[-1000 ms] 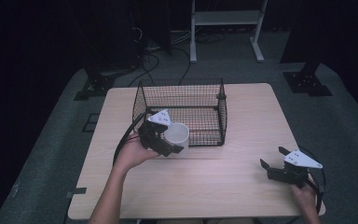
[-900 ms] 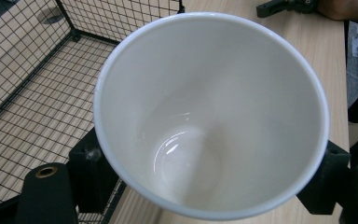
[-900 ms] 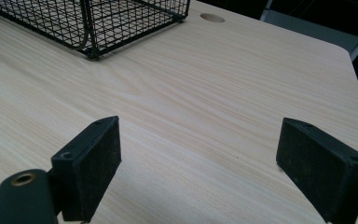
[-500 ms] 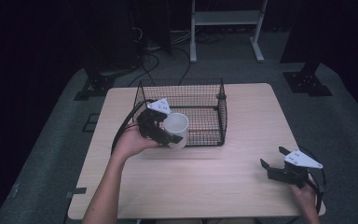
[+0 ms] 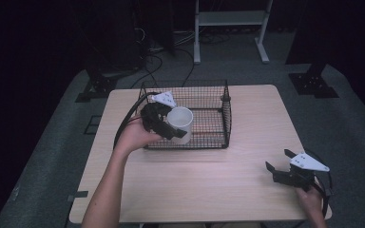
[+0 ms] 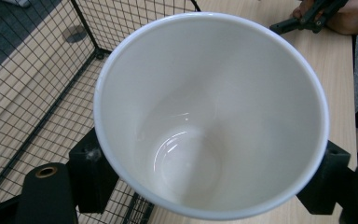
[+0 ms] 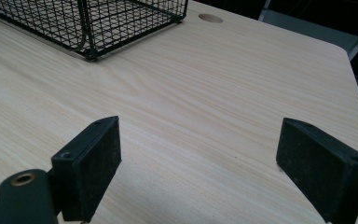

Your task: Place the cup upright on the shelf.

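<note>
My left tongs point(image 5: 164, 124) are clamped on the white cup point(image 5: 180, 124), holding it over the near-left corner of the wire basket point(image 5: 218, 116). My right tongs point(image 5: 285, 167) rest spread apart on the worktop point(image 5: 209, 175).

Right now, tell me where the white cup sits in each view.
High view: white cup left of centre, at the wire basket's front left wall.
Left gripper view: cup in the middle, mouth facing the camera.
Right gripper view: no cup.
Shared landmark: the wire basket.
</note>
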Available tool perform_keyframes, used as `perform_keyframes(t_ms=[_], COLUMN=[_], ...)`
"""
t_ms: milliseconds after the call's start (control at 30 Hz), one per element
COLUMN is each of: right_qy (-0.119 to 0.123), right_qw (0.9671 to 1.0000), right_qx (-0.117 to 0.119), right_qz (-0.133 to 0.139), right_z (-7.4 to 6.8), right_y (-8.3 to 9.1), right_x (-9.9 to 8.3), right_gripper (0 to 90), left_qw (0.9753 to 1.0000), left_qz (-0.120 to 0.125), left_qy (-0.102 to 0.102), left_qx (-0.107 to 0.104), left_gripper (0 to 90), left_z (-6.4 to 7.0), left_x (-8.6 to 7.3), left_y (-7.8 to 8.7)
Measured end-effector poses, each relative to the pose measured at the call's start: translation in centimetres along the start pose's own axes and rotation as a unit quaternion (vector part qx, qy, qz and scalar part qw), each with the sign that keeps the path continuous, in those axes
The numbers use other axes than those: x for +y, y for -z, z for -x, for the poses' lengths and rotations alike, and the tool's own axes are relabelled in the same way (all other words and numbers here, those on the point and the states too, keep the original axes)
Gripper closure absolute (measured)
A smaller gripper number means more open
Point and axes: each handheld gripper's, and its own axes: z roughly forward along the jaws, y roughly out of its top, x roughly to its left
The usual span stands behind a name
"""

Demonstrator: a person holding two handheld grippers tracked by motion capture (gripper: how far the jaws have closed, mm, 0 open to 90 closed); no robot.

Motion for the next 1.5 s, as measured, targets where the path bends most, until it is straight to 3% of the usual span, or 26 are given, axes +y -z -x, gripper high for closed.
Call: perform_keyframes(t_ms=[633, 1133, 1500], right_qy=[-0.004, -0.005, -0.008], right_qw=[1.0, 1.0, 1.0], right_qx=[0.0, 0.001, 0.002], right_qz=[0.0, 0.001, 0.002], right_z=[0.0, 0.0, 0.1], right_y=[0.0, 0.0, 0.1], right_x=[0.0, 0.0, 0.0], right_gripper=[13.1, 13.1, 13.1], left_qw=[1.0, 0.9997, 0.9991], left_qz=[0.002, -0.007, -0.027], left_qy=[0.008, 0.014, 0.025], left_qx=[0.005, 0.019, 0.022], left_gripper=[21.4, 21.4, 21.4], left_z=[-3.2, -5.1, -6.9], left_x=[2.3, 3.4, 3.5], left_y=[0.1, -0.6, -2.0])
